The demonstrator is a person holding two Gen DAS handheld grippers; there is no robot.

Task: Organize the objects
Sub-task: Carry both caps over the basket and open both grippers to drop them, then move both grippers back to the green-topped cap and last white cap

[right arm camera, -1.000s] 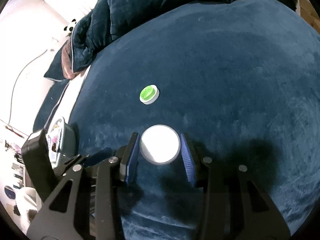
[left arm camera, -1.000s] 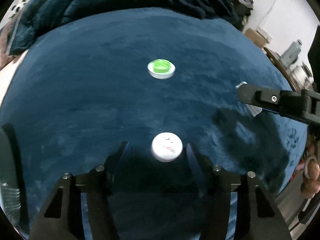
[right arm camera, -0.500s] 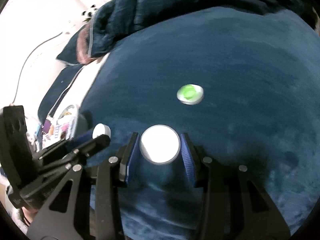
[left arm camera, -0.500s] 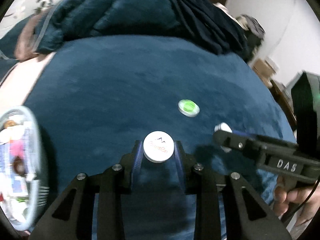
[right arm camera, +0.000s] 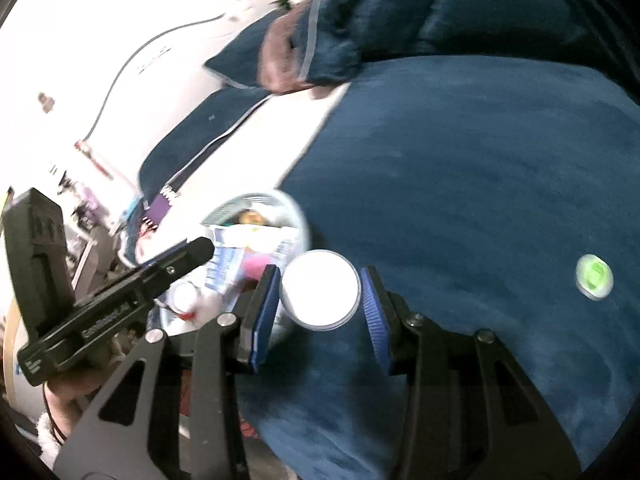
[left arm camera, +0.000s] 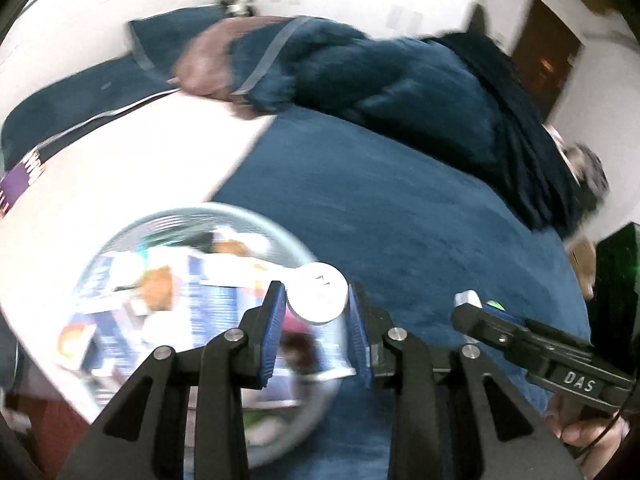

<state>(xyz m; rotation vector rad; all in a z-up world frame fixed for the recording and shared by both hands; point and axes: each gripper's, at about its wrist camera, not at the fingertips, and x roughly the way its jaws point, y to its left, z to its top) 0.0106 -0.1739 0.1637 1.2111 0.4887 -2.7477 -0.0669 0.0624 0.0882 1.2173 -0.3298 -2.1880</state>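
My left gripper point(left arm camera: 317, 312) is shut on a white printed cap point(left arm camera: 317, 298) and holds it over the right rim of a clear round bowl point(left arm camera: 132, 236) full of packets. My right gripper point(right arm camera: 319, 300) is shut on a larger plain white lid point(right arm camera: 319, 294), in the air just right of the same bowl point(right arm camera: 298, 216). A green-and-white cap point(right arm camera: 594, 276) lies on the dark blue blanket point(right arm camera: 460, 160) at the right. The right gripper also shows in the left wrist view point(left arm camera: 470, 304), and the left one shows at the left of the right wrist view.
A crumpled blue duvet point(left arm camera: 360, 68) is heaped at the far side of the blanket. A white sheet point(left arm camera: 120, 160) lies left of the blanket under the bowl. A pillow point(right arm camera: 192, 136) lies farther left. Both views are motion-blurred.
My left gripper closed on the printed cap, lifted it and swung left to the bowl. My right gripper carried the white lid left too; the green cap stayed on the blanket.
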